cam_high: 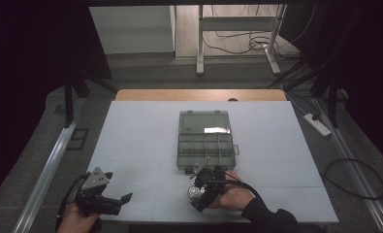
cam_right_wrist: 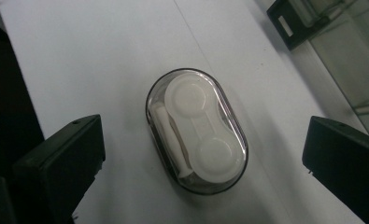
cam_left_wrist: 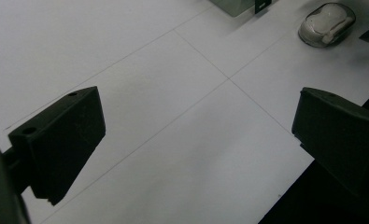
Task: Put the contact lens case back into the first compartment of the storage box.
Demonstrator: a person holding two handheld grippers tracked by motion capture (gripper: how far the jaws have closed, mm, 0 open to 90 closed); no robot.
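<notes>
The right tool hangs over a small oval case, its jaws spread wide on either side and touching nothing. The case (clear shell, white two-cup insert and a white stick inside) lies flat on the white surface, near the front edge and just in front of the grey organizer box. That box sits mid-surface with its lid laid open towards the far side. In the left gripper view the case lies far off at the top right, beside a corner of the box. The left tool is held near the surface's front left corner, well apart from the case, jaws open and empty above bare surface.
</notes>
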